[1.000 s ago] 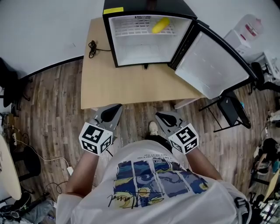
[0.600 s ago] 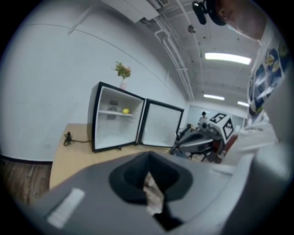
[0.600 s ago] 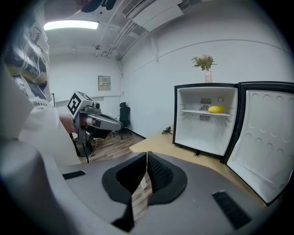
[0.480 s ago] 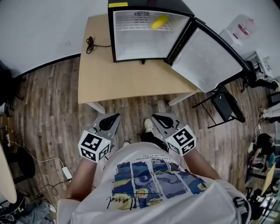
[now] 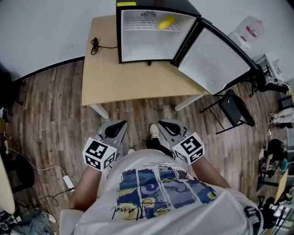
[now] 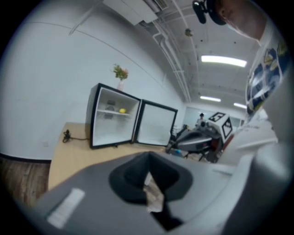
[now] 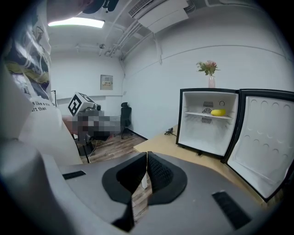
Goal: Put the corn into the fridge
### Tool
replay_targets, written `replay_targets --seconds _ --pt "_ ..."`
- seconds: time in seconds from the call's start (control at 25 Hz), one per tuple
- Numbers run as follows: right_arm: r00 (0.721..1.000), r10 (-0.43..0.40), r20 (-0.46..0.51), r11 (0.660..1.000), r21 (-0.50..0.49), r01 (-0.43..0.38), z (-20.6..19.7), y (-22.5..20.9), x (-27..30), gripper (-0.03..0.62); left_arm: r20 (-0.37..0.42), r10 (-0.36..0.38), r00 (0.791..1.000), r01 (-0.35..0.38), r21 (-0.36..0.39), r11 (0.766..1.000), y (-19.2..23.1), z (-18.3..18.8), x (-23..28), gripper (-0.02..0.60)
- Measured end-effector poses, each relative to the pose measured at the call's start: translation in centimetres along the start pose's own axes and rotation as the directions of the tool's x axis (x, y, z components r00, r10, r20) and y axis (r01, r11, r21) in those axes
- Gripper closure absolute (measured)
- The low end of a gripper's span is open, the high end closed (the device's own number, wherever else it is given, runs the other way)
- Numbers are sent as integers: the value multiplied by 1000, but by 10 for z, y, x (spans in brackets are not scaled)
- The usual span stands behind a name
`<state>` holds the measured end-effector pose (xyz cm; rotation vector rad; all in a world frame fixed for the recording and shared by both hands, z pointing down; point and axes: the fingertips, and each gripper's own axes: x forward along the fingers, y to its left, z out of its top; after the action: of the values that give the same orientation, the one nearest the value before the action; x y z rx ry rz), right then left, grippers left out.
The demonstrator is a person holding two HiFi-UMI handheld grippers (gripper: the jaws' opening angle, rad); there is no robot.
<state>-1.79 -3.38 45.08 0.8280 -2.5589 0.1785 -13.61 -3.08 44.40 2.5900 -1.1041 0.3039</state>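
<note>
The room was bright and evenly lit by long ceiling lamps (image 6: 223,59), which gave a little glare in both gripper views. Shadows on the wooden floor (image 5: 55,105) were soft and weak. The fridge (image 5: 154,32) interior looked pale, almost washed out. Both gripper views were strongly bent at the edges, with dark corners. The left gripper (image 6: 149,160) was blurred near the lens; the right gripper (image 7: 147,158) was sharper.

Nothing was legible. Yellow sticker (image 5: 126,4) on the fridge (image 5: 147,43) top edge, 12 o'clock: too small. Red label (image 5: 253,31) on a white jug (image 5: 244,34), 2 o'clock: blurred. Script print (image 5: 138,210) on the T-shirt (image 5: 156,165), 6 o'clock: unreadable.
</note>
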Motion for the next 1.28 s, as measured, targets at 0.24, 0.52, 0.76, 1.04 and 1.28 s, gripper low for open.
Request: replay_targets --seconds 0.24,0.52,0.76,1.04,1.28 --pt "1000 5 6 1000 -11 -5 2 8 -5 582 8 8 1000 -8 1 1000 -6 -1 -10 574" --pt "1000 18 11 999 -30 -18 3 16 -4 582 2 21 1000 -21 -2 1000 -7 -7 -20 574" --pt "1000 21 11 999 -37 -20 1 20 -9 582 -2 24 1000 -24 -5 1000 -12 -10 -22 574" --pt "1000 16 0 1000 -26 -16 -10 20 -10 582 -21 22 1000 -22 -18 1000 -17 -18 -19 574" --pt "1000 19 -3 1000 -5 -19 -16 9 -9 582 -48 23 999 -25 -24 999 -15 -22 -8 574"
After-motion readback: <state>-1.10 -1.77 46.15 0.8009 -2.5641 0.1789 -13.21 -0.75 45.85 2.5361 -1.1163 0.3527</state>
